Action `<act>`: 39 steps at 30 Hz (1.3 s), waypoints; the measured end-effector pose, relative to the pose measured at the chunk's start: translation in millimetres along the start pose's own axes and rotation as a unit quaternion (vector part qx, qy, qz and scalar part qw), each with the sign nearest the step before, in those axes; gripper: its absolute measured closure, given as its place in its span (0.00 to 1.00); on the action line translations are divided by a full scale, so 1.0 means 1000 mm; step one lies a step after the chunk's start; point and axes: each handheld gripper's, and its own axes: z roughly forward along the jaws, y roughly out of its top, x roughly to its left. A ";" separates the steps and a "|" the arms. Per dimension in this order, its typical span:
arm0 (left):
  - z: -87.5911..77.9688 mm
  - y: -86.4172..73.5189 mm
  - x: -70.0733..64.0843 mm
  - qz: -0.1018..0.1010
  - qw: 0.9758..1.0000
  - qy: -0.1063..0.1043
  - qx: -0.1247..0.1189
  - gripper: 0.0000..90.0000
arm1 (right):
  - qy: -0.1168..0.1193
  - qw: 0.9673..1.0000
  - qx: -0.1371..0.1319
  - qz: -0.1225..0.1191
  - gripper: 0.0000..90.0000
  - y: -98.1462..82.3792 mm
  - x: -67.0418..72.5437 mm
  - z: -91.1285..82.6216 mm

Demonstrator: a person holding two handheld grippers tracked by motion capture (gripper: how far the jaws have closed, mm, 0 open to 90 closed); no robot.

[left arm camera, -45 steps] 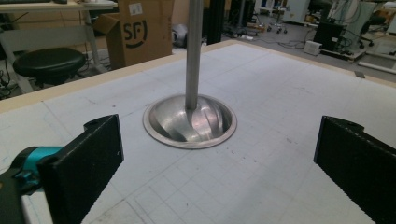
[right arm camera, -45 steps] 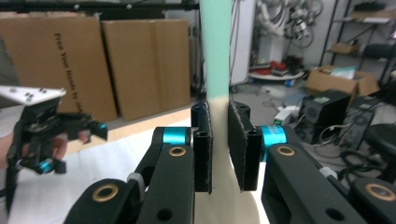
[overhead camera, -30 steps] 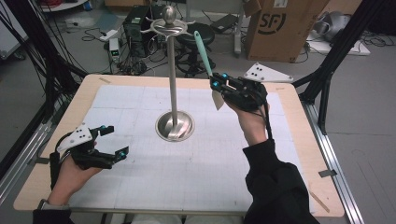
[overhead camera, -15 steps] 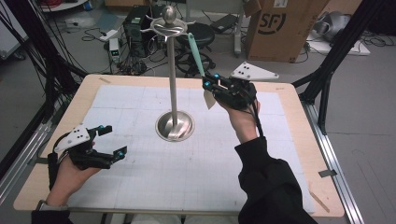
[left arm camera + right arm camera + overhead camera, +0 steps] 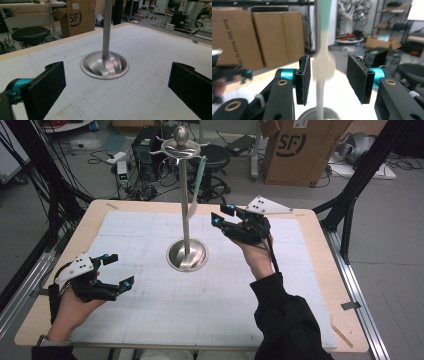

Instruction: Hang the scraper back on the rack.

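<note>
A metal stand [image 5: 187,256] with a round base and a tall pole rises from the middle of the white mat. A utensil [image 5: 196,185] with a teal handle and a white head hangs from a hook at the stand's top. My right gripper [image 5: 221,215] is open just right of the pole, level with the white head. In the right gripper view the blurred utensil [image 5: 323,62] hangs between the parted jaws of this gripper [image 5: 328,77], touching neither. My left gripper [image 5: 120,270] rests open at the table's front left, facing the stand base [image 5: 104,65].
A cardboard box [image 5: 300,150], a black stool [image 5: 215,157] and cables lie on the floor beyond the table's far edge. Black frame posts [image 5: 350,200] stand at the table's right and left corners. The white gridded mat [image 5: 200,310] covers most of the tabletop.
My right gripper carried the utensil left to the stand. Now the utensil hangs from the top hook and the right jaws have opened off it. The left gripper stayed in place.
</note>
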 end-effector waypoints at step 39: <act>0.008 0.007 0.007 -0.007 1.000 -0.004 -0.016 0.02 | -0.044 0.994 0.047 0.086 0.00 -0.135 -0.060 -0.149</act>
